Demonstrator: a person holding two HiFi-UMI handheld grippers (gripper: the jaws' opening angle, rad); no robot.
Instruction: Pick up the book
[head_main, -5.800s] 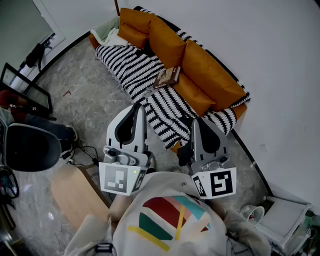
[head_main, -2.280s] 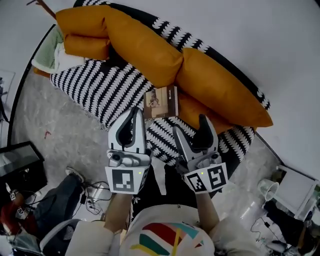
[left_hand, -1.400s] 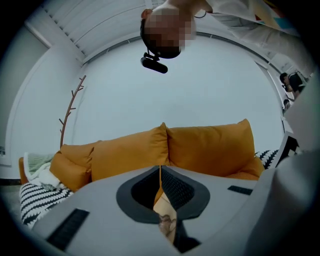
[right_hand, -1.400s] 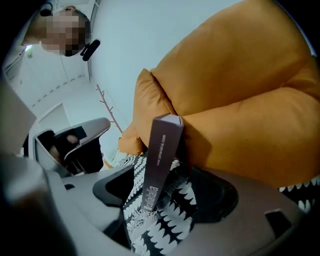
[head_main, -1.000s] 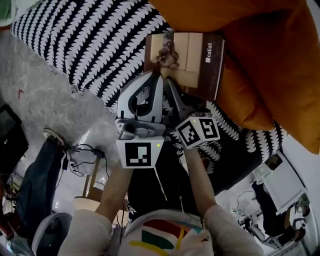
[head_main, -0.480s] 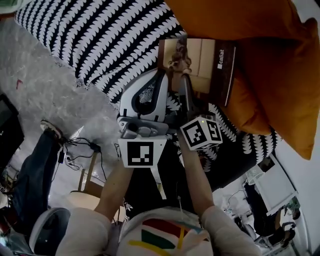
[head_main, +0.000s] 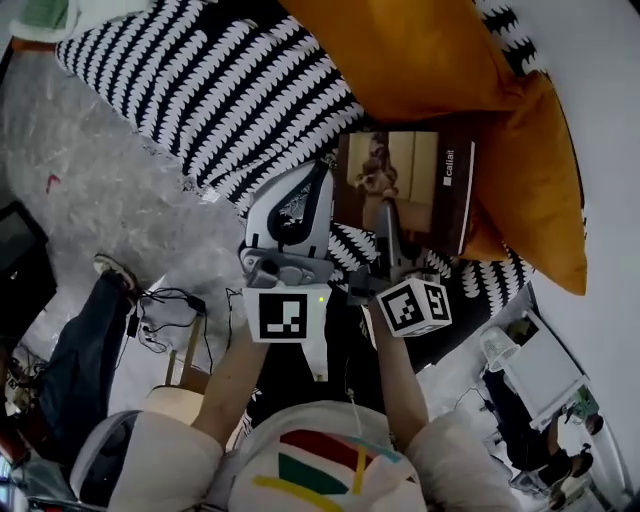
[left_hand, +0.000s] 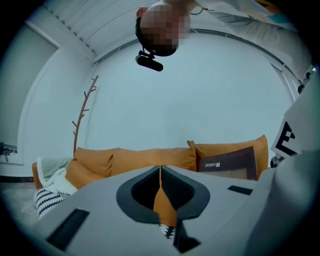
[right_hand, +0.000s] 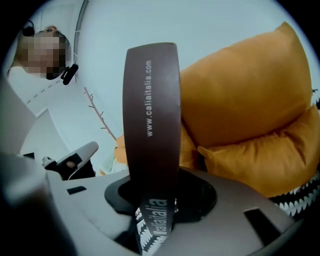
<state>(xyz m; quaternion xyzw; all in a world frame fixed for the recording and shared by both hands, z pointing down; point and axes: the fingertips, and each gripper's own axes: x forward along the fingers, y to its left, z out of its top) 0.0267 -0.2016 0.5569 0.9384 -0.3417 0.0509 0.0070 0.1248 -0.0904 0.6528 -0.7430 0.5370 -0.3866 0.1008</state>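
Now, an entry on the grip: my right claw (head_main: 388, 215) has just been closing its jaws, and the book (head_main: 425, 175) stands between them, the pads pressing on it near its lower edge. Half a second ago the book lay lower in the head view, against the striped blanket (head_main: 200, 90). It now sits nearer the camera and appears to be off the seat, in front of the orange cushion (head_main: 420, 60). I judge the pick is made and the lift is under way. The grip is on one edge only, so the book could sag or swing.

My left claw (head_main: 320, 170) is just beside the book's left edge with its jaws together and nothing in them.

Views compared:
- The head view gives the cover and both claws but not the contact itself.
- The right claw view shows that contact, with a brown lettered band of the book rising straight out from between the jaws.
- The left claw view shows the book off to its right, raised before the cushion, and confirms that its own jaws meet on nothing.
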